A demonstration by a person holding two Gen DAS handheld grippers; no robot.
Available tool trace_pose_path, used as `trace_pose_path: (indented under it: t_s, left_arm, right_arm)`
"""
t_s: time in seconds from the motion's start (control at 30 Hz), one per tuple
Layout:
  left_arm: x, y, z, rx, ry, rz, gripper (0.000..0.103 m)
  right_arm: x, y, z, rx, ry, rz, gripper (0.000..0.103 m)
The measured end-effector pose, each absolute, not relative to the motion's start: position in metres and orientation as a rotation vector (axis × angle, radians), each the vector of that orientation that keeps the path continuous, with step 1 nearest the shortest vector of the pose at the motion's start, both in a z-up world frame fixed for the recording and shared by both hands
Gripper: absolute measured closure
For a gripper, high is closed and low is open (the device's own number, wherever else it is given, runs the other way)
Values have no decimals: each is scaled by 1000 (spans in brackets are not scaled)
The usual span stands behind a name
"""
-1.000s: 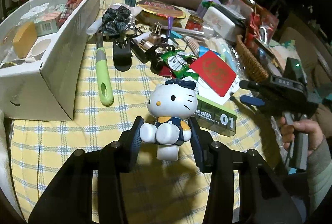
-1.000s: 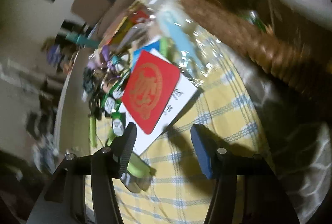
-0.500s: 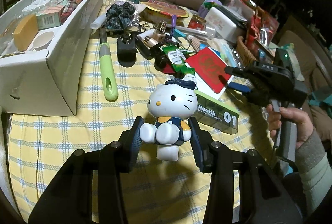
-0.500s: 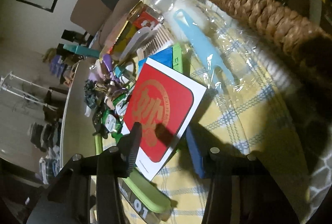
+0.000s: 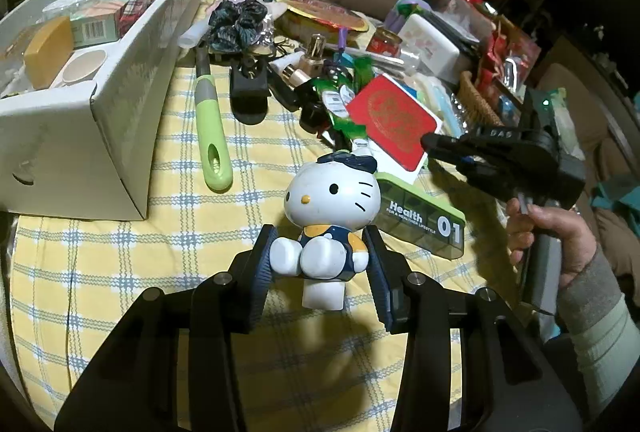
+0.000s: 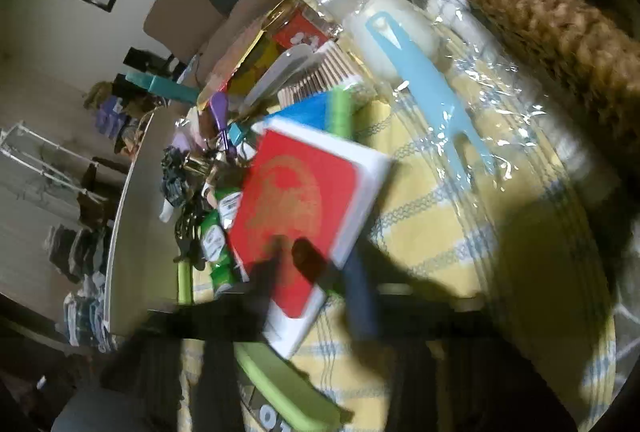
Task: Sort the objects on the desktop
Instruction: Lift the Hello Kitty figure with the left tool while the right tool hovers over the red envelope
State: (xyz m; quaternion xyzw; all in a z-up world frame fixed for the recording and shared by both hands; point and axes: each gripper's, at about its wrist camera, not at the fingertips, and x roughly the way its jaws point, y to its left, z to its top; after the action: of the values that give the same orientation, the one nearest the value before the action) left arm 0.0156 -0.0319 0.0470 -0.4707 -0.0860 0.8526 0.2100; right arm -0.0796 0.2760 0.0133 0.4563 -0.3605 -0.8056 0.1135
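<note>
Open cloth in front, clutter packed behind and to the right

The yellow checked cloth (image 5: 100,272) lies bare on the near side, below and left of the cat figure (image 5: 332,208), bounded on the left by the white box (image 5: 120,120). A narrow lane runs between that box and the green handle (image 5: 212,136). Just right of the figure the green case (image 5: 424,220) blocks the way, with the red card (image 5: 396,124) close behind it. On the far right, the wicker basket (image 6: 528,4) walls the edge, cellophane (image 6: 460,72) spread at its foot.
</note>
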Motion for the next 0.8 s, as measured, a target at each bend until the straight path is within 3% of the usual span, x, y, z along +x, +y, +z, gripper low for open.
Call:
trace_pose_path:
  t_s: [0.1, 0.43, 0.5, 0.53, 0.57, 0.63, 0.73, 0.8]
  left_arm:
    - [14, -32, 48, -1301, -243, 2370, 62]
    - [9, -20, 48, -1307, -210, 2362, 63]
    - [9, -18, 40, -1340, -192, 2350, 63]
    - [10, -18, 38, -1342, -190, 2351, 63]
    - [11, -17, 37, -1346, -184, 2355, 63]
    - [14, -18, 33, -1362, -178, 2353, 62]
    - [21, -21, 33, -1366, -169, 2360, 55]
    - [26, -25, 33, -1372, -152, 2371, 49]
  right_arm:
    - [-75, 277, 19, 1271, -1132, -2292, 92]
    - [-74, 274, 22, 1282, -1094, -2260, 90]
    - [-76, 274, 16, 1314, -1126, -2238, 76]
    - [-78, 274, 14, 1324, -1143, -2240, 57]
    - [-79, 273, 11, 1329, -1154, -2243, 51]
    - [-84, 270, 8, 1341, -1129, -2253, 54]
    - [-84, 270, 11, 1326, -1068, -2299, 93]
    - [-81, 274, 19, 1282, -1100, -2297, 93]
